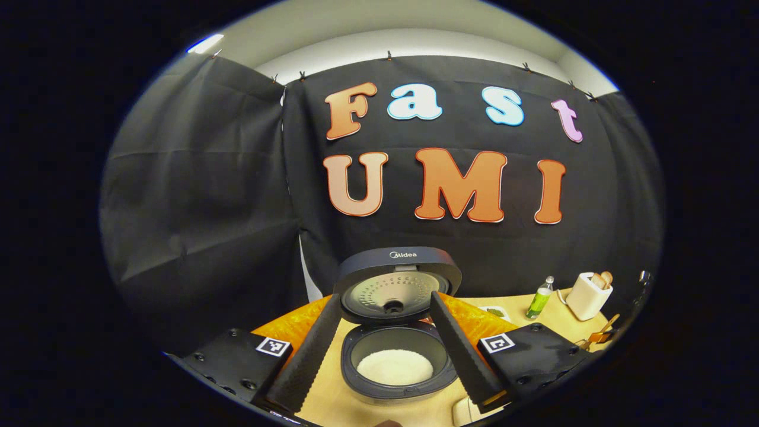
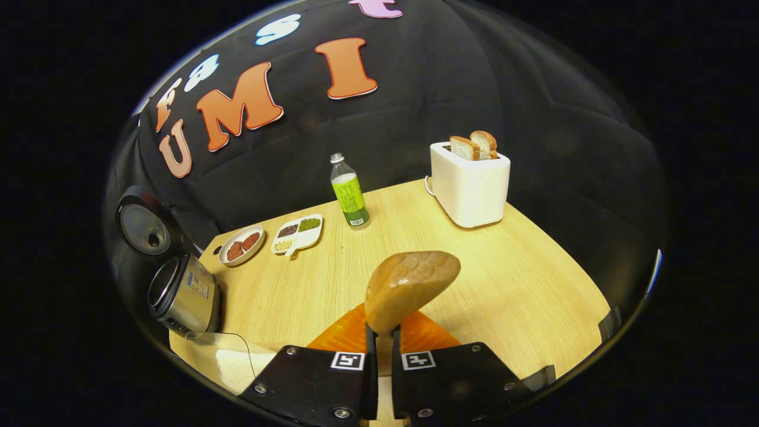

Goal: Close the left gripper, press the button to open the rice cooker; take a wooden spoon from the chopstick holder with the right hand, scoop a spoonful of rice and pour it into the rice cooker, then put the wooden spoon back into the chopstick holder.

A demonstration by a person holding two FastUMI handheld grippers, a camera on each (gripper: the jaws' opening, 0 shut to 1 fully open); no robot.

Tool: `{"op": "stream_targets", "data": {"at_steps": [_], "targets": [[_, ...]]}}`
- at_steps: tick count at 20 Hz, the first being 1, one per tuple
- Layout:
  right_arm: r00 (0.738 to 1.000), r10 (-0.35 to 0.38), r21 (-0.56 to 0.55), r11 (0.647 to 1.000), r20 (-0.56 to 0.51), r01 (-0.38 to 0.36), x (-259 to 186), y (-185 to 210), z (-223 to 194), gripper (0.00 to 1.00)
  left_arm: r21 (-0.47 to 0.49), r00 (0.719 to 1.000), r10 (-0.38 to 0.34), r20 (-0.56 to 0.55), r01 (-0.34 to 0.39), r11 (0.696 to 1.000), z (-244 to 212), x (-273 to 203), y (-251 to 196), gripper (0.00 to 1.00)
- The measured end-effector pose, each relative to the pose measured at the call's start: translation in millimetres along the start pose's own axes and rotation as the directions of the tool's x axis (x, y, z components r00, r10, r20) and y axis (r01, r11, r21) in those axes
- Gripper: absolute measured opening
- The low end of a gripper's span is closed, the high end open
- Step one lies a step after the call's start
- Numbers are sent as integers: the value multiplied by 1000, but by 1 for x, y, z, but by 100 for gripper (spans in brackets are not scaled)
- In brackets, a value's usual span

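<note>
1. The wooden spoon shows its bowl, but the handle goes down between the fingers of the right claw and is hidden there.
2. The rice cooker is partly covered by the two fingers of the left claw.
3. In the right gripper view the clear container with white grains is cut by the picture's edge.
4. What lies in the small divided dish is too small to tell.
5. Objects near the toaster at the edge are blurred.

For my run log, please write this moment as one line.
rice cooker: lid open, rice inside | left gripper: open | right gripper: shut on wooden spoon
</note>
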State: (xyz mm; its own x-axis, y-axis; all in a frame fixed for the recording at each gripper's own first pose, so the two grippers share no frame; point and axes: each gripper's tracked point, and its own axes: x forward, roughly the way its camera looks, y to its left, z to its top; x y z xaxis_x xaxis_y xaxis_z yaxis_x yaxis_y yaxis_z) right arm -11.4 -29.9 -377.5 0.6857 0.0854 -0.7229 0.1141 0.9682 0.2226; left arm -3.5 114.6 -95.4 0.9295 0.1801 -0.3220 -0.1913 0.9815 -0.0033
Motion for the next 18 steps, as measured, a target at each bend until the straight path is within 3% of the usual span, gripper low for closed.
{"op": "stream_targets", "data": {"at_steps": [3, 4, 5, 7, 9, 10, 12, 14, 15, 16, 18], "targets": [[997, -39, 18, 999, -70, 40, -4, -16, -5, 14, -38, 1000, 5, -19, -5, 999, 11, 20, 11, 94], [997, -62, 32, 997, -54, 64, -5, -22, 1, 18, -64, 1000, 8, -24, -9, 998, 16, 28, 17, 94], [995, -82, 42, 996, -49, 84, -7, -27, 4, 19, -88, 1000, 4, -24, -6, 996, 24, 37, 20, 100], [995, -90, 50, 995, -47, 92, -17, -33, 13, 26, -92, 1000, -6, -16, 5, 996, 50, 54, 24, 94], [994, -102, 23, 994, -28, 103, -29, -40, 28, 39, -64, 1000, -15, -16, 14, 998, 75, 72, 23, 98], [994, -106, 8, 994, -15, 106, -35, -41, 36, 52, -86, 999, -31, -42, 27, 996, 84, 81, 19, 97], [994, -105, -10, 994, 34, 106, -50, -39, 58, 65, -150, 991, -101, -92, 87, 985, 95, 98, 1, 94], [992, -97, -23, 995, 77, 99, -65, -34, 72, 72, -101, 985, -102, -141, 88, 991, 100, 122, -2, 94], [992, -90, -28, 995, 92, 92, -72, -31, 77, 68, -71, 979, -99, -176, 88, 994, 96, 133, -6, 94], [991, -84, -33, 996, 102, 88, -76, -28, 81, 75, -65, 966, -105, -238, 92, 994, 84, 142, -15, 97], [990, -75, -44, 996, 123, 81, -83, -23, 85, 76, -90, 927, -141, -347, 117, 989, 53, 154, -38, 98]]}}
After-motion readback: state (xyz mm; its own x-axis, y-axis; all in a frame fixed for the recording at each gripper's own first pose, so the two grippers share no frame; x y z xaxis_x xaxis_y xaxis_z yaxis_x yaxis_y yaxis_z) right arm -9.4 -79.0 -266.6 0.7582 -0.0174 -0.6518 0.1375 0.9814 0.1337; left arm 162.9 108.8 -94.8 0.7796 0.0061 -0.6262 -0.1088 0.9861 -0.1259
